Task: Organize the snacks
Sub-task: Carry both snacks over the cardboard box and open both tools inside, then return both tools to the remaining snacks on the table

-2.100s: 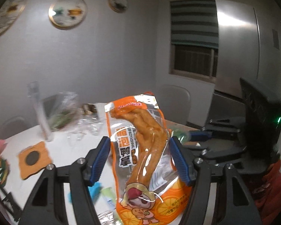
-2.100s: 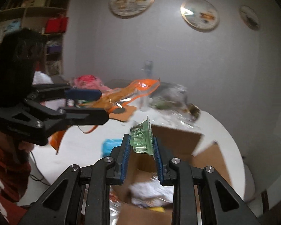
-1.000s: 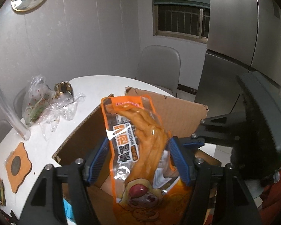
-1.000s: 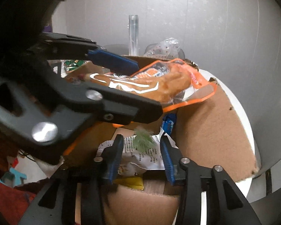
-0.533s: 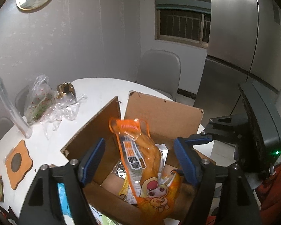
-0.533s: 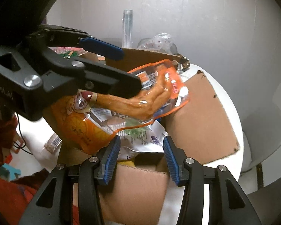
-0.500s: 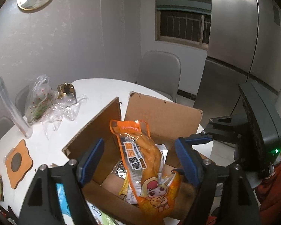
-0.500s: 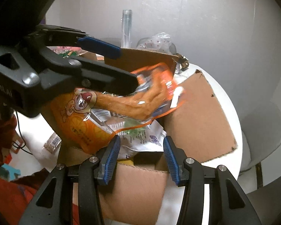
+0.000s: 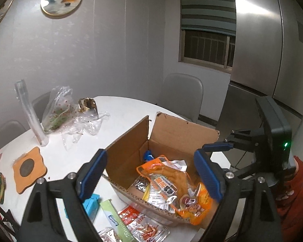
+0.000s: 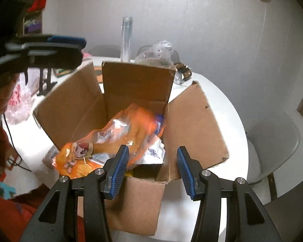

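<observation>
An orange snack pack [image 9: 171,183] lies in the open cardboard box [image 9: 181,129], its bottom end draped over the near rim, on top of other packets. My left gripper [image 9: 151,173] hangs above and in front of the box. Its jaws are opening and nothing is held between them. In the right wrist view the same orange snack pack [image 10: 111,139] is blurred inside the cardboard box [image 10: 137,80]. My right gripper [image 10: 152,169] stands open over the box's near corner with nothing in it. The left gripper [image 10: 66,40] shows at upper left.
Loose snack packets [image 9: 143,223], a green packet [image 9: 111,215] and a blue item [image 9: 92,203] lie on the white table [image 9: 121,111] before the box. An orange coaster [image 9: 28,169], clear bags [image 9: 66,111] and a clear tube [image 9: 30,113] sit further left. A chair [image 9: 181,94] stands behind.
The left gripper let go of the orange pack, which dropped into the box, then opened wider and drew back and up. The green snack left the right gripper's fingers, which spread.
</observation>
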A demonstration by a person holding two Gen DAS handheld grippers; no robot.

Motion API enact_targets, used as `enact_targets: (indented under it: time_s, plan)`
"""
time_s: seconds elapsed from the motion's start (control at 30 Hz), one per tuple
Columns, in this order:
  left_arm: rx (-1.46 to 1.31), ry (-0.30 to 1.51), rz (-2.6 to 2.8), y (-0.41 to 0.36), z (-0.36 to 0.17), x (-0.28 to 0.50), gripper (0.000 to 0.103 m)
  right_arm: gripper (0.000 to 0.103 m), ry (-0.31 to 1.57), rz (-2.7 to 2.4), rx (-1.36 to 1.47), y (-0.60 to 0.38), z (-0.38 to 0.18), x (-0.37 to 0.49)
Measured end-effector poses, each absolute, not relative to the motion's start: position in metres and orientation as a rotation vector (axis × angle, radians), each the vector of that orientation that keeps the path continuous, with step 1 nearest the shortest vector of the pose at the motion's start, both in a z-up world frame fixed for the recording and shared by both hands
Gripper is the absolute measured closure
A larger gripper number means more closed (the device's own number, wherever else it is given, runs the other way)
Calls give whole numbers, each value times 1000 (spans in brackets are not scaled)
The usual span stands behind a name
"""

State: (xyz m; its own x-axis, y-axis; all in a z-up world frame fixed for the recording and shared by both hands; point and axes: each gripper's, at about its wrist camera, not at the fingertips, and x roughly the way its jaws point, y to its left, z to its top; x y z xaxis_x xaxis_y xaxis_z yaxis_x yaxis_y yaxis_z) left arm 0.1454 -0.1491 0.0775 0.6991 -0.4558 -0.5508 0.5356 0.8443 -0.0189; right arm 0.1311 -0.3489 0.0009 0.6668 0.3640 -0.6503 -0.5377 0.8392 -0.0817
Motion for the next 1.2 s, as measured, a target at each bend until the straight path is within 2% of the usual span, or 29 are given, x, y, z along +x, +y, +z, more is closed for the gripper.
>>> enact_targets:
  time_s: [0.3,0.4,0.83,1.07,1.2]
  plan:
    - [100,522,-460,-110,79,122,17,57,659,606,-252,-335,8,125]
    - [77,504,-412,-90,77,109,7,57,648,610,-250,-329,10,121]
    - [-22,490,-243,15,35,50,6,57,471,740,-262,-248,45,52]
    - [-75,573,-237,48,-15,35,6,57,527,849,-269,-184,13,26]
    - [-104,627,-247,49,-44,37,6,57,626,837,-251,-161,-28,32]
